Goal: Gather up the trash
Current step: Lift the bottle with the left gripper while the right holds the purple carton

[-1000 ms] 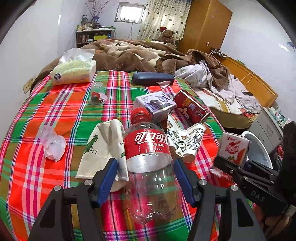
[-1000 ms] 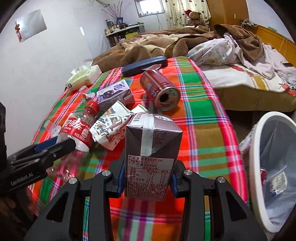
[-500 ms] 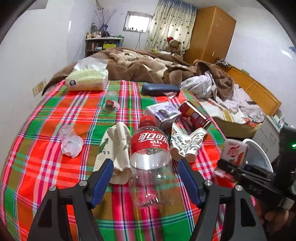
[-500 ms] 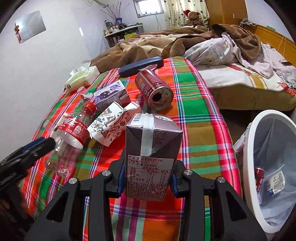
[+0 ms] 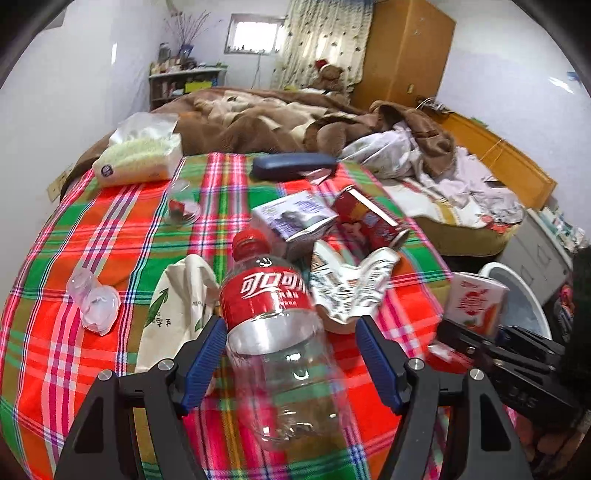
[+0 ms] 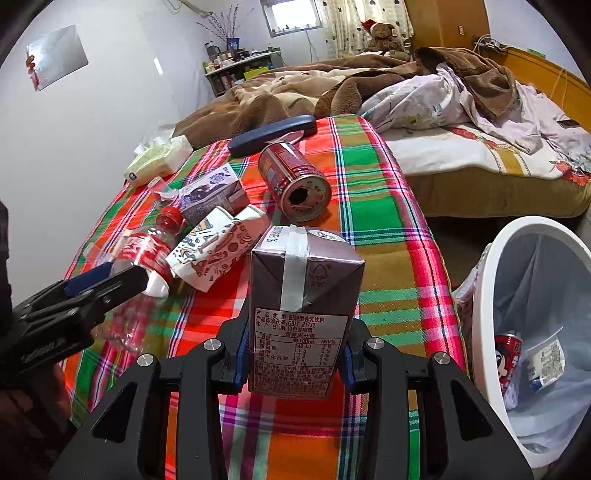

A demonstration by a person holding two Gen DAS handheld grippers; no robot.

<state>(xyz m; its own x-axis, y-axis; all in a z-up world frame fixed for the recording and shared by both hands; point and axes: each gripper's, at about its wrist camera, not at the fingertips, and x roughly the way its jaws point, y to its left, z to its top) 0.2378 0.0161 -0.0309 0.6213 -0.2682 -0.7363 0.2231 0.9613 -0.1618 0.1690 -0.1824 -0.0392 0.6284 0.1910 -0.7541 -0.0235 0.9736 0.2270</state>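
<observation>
Beside the held-apart left gripper straddling the bottle, a crushed carton crowds.

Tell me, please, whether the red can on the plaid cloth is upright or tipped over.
Tipped over: the red can lies on its side on the plaid cloth, its opened top facing the camera.

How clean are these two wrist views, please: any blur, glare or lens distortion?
Left wrist view: the cola bottle and crushed carton are smeared by motion blur; the window is blown out. Right wrist view: sharp, the print on the purple drink carton readable. Both: fisheye bending and dark corners.
</observation>
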